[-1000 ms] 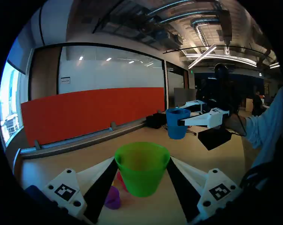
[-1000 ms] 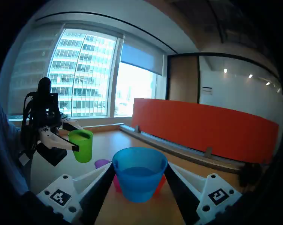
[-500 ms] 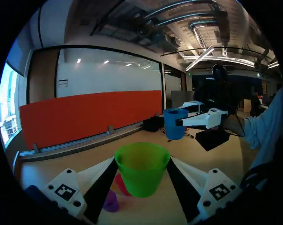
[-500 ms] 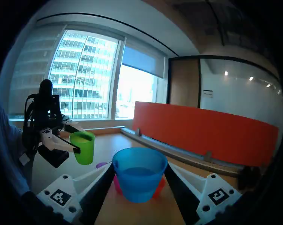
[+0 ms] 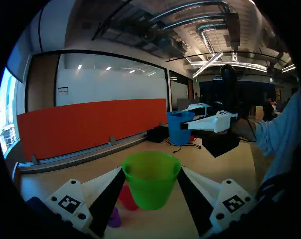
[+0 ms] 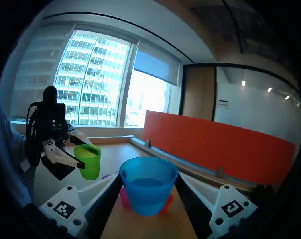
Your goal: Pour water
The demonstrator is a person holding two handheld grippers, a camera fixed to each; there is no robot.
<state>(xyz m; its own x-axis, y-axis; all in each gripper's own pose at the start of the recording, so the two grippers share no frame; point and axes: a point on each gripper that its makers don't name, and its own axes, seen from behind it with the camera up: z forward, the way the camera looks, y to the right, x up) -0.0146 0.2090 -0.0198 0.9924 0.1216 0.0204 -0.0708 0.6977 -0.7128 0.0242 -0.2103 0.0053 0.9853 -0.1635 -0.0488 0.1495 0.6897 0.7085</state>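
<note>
Left gripper view: the left gripper [image 5: 150, 172] is clamped on an upright green cup [image 5: 151, 189], held above the wooden table [image 5: 230, 159], with a small red cup [image 5: 127, 198] and a purple cup [image 5: 114, 218] standing below it. In the right gripper view, the right gripper [image 6: 148, 177] grips an upright blue cup [image 6: 148, 199] with water [image 6: 148, 182] inside. The two held cups are well apart.

No legible text, wall notice [image 5: 63, 91] too small to read, patterned markers [image 5: 69, 203] on fingers [image 5: 104, 193]
</note>
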